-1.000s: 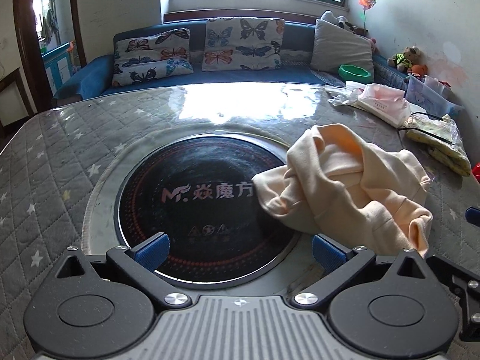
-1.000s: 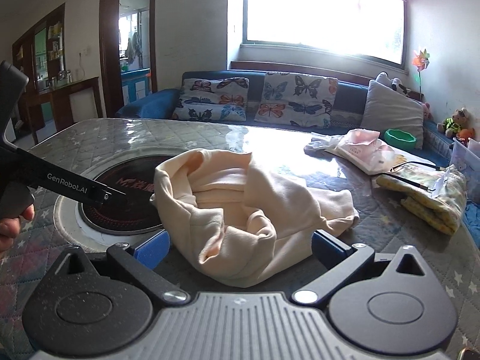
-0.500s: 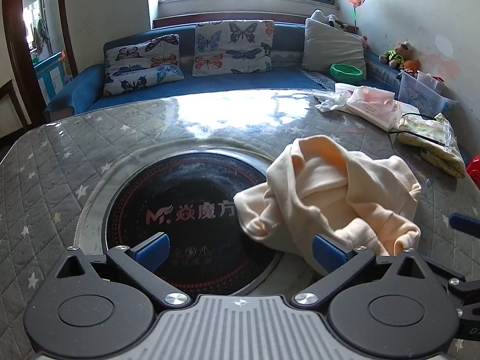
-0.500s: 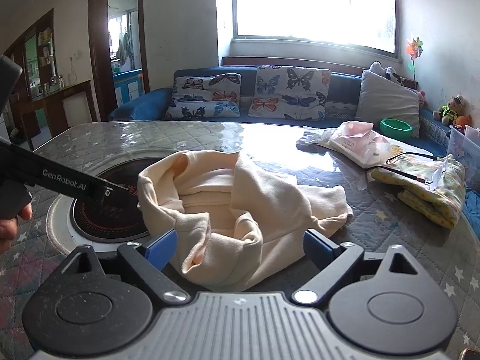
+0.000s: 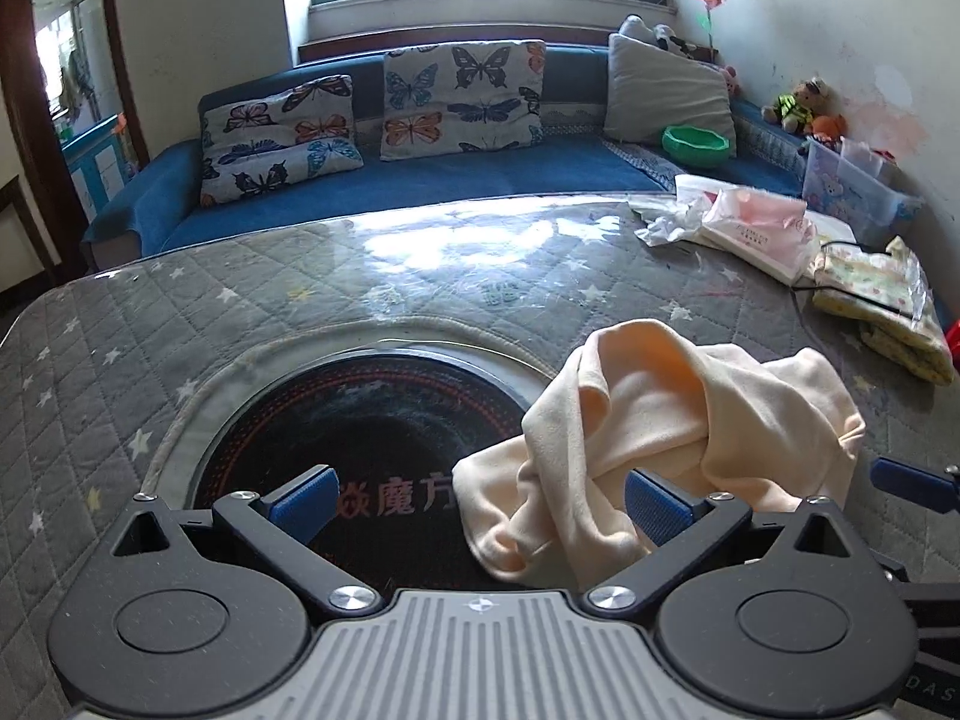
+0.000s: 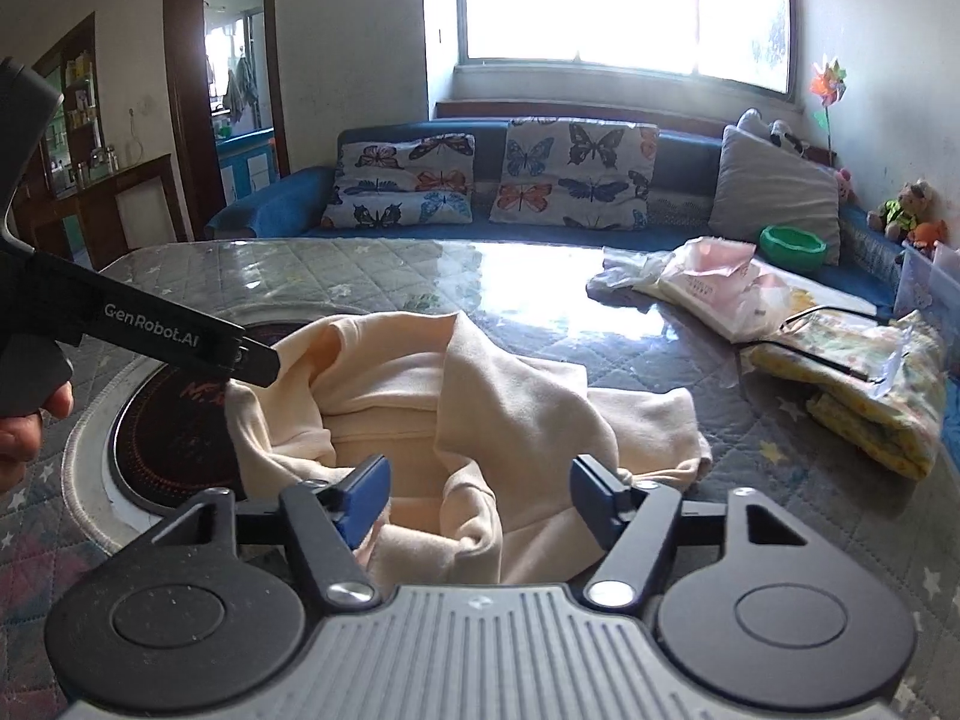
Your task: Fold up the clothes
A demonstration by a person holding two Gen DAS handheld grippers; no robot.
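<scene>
A crumpled cream garment (image 5: 678,432) lies on the quilted grey table, partly over the round black hotplate (image 5: 360,438). It also shows in the right wrist view (image 6: 474,420). My left gripper (image 5: 480,501) is open, its right finger at the garment's near edge, its left finger over the hotplate. My right gripper (image 6: 477,498) is open, narrower than the left one, and the garment's near folds lie between its fingers. The left gripper's arm (image 6: 144,330) reaches in from the left to the garment's left edge.
A pink-and-white packet (image 5: 756,228) and a folded yellow patterned cloth in plastic (image 5: 882,306) lie at the table's right side. A blue sofa with butterfly cushions (image 5: 462,96) and a green bowl (image 5: 696,144) stand behind the table.
Both grippers have moved forward and down onto the garment. The right gripper's fingers have closed in somewhat around the near folds. The garment itself has hardly shifted.
</scene>
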